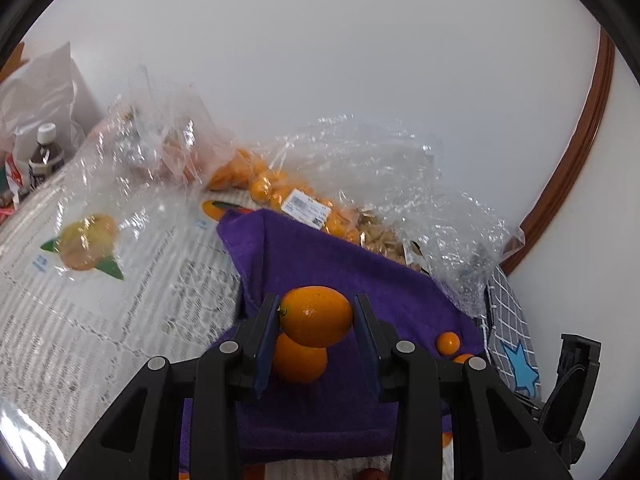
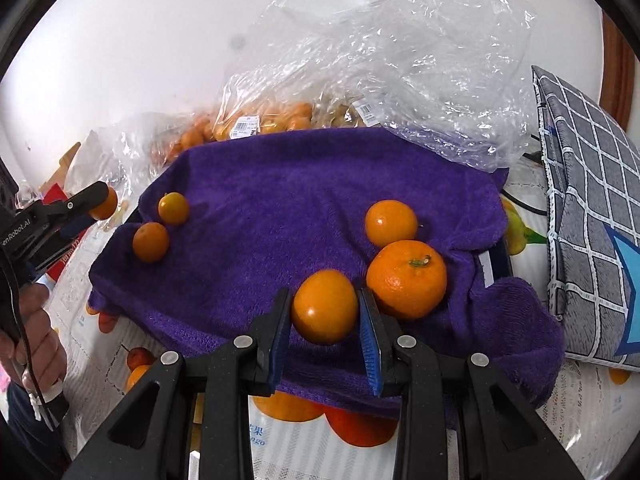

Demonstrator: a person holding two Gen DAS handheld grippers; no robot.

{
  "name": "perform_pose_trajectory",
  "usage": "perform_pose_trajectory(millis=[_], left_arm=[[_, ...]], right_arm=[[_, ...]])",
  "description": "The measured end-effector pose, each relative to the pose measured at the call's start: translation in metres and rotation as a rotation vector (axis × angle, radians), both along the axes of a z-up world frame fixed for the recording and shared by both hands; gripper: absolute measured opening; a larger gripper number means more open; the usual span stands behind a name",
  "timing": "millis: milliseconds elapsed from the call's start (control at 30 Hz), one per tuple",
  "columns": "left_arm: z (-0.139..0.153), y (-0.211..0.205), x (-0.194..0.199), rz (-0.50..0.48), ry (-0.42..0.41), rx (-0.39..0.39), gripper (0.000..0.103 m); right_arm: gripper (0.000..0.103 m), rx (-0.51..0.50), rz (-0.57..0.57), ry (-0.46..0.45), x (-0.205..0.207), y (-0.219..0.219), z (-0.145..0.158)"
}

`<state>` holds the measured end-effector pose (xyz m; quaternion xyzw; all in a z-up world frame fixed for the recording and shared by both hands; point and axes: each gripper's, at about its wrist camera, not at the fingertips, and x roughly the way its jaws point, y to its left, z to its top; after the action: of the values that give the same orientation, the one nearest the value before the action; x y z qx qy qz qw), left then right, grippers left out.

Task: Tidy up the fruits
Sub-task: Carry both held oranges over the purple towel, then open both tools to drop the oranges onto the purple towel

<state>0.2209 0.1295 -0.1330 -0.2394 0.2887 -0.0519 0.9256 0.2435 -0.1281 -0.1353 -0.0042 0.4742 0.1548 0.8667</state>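
My left gripper (image 1: 316, 316) is shut on an oval kumquat (image 1: 317, 315), held above the purple towel (image 1: 320, 264); another kumquat (image 1: 299, 358) lies on the towel just below it. In the right wrist view the left gripper (image 2: 96, 204) shows at the far left with its kumquat (image 2: 105, 205). My right gripper (image 2: 325, 308) is shut on a round kumquat (image 2: 324, 306) above the towel's (image 2: 280, 184) front edge. A mandarin with a stem (image 2: 406, 278) and several small kumquats (image 2: 391, 223) lie on the towel.
Clear plastic bags of kumquats (image 1: 272, 184) and crumpled plastic (image 2: 400, 60) lie behind the towel. A grey checked cushion (image 2: 588, 216) stands at the right. A bottle (image 1: 45, 156) stands at the far left. The tablecloth (image 1: 80, 320) has printed fruit pictures.
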Motion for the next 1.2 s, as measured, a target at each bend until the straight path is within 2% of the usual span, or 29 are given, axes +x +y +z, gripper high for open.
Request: perform_pose_trajectory(millis=[133, 200, 233, 433, 567, 667, 733, 967, 1100, 1200], left_arm=[[0.002, -0.011, -0.002, -0.057, 0.001, 0.009, 0.035], [0.0, -0.02, -0.001, -0.091, 0.014, 0.037, 0.035], [-0.002, -0.026, 0.001, -0.11, 0.027, 0.055, 0.035], [-0.018, -0.051, 0.011, -0.173, 0.118, 0.149, 0.035], [-0.022, -0.059, 0.012, -0.19, 0.141, 0.175, 0.035], [-0.025, -0.065, 0.011, -0.186, 0.147, 0.226, 0.035], [-0.027, -0.07, 0.012, -0.183, 0.153, 0.264, 0.035], [-0.028, -0.079, 0.012, -0.185, 0.174, 0.322, 0.035], [-0.03, -0.083, 0.012, -0.174, 0.18, 0.363, 0.035], [-0.029, -0.082, 0.012, -0.174, 0.178, 0.365, 0.035]], right_arm=[[0.033, -0.014, 0.008, -0.009, -0.005, 0.004, 0.004], [0.038, -0.008, 0.018, -0.015, -0.008, 0.003, 0.007], [0.042, -0.011, 0.015, -0.022, -0.009, 0.004, 0.009], [0.046, 0.006, -0.007, -0.064, -0.014, -0.006, 0.023], [0.047, 0.019, -0.03, -0.091, -0.019, -0.015, 0.035], [0.053, 0.042, -0.035, -0.119, -0.023, -0.019, 0.04], [0.053, 0.035, -0.045, -0.115, -0.02, -0.02, 0.039], [0.053, 0.05, -0.077, -0.085, -0.015, -0.028, 0.036], [0.054, 0.048, -0.069, -0.112, -0.018, -0.027, 0.039], [0.054, 0.041, -0.057, -0.119, -0.02, -0.024, 0.039]])
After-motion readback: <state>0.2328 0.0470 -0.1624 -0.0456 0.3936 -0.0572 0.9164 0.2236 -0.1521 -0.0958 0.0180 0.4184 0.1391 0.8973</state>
